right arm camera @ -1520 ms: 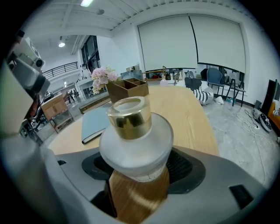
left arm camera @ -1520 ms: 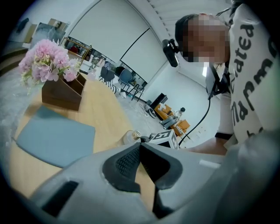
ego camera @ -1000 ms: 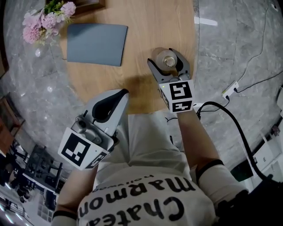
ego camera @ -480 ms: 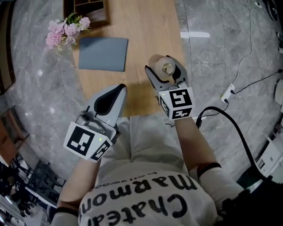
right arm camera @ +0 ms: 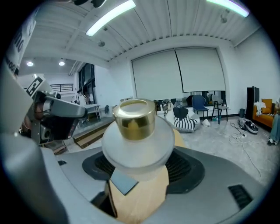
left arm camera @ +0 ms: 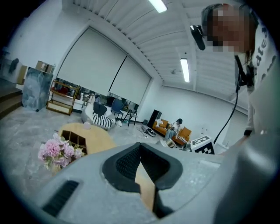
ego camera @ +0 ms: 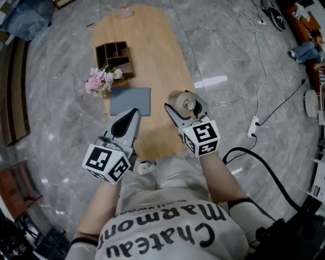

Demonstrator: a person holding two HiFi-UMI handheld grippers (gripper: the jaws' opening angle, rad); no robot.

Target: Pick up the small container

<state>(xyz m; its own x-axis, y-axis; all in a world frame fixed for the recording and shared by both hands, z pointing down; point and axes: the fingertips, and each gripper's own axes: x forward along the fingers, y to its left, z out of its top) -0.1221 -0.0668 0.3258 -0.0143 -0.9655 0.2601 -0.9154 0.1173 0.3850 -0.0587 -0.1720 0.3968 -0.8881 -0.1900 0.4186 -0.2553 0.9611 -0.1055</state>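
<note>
The small container is a frosted white jar with a gold cap, held high above the wooden table. My right gripper is shut on its body, one finger on each side. In the right gripper view the small container fills the middle, upright with the cap on top, between the jaws of the right gripper. My left gripper hangs to its left over the table's near end, shut on nothing. In the left gripper view the left gripper has its pads touching at the tip.
On the table lie a grey mat, pink flowers and a wooden divided box. A small glass object sits at the far end. A power strip and cables lie on the marble floor to the right.
Both grippers and the head have risen well above the table. The container has stayed in the right gripper's grip, and the table now looks much smaller and farther below.
</note>
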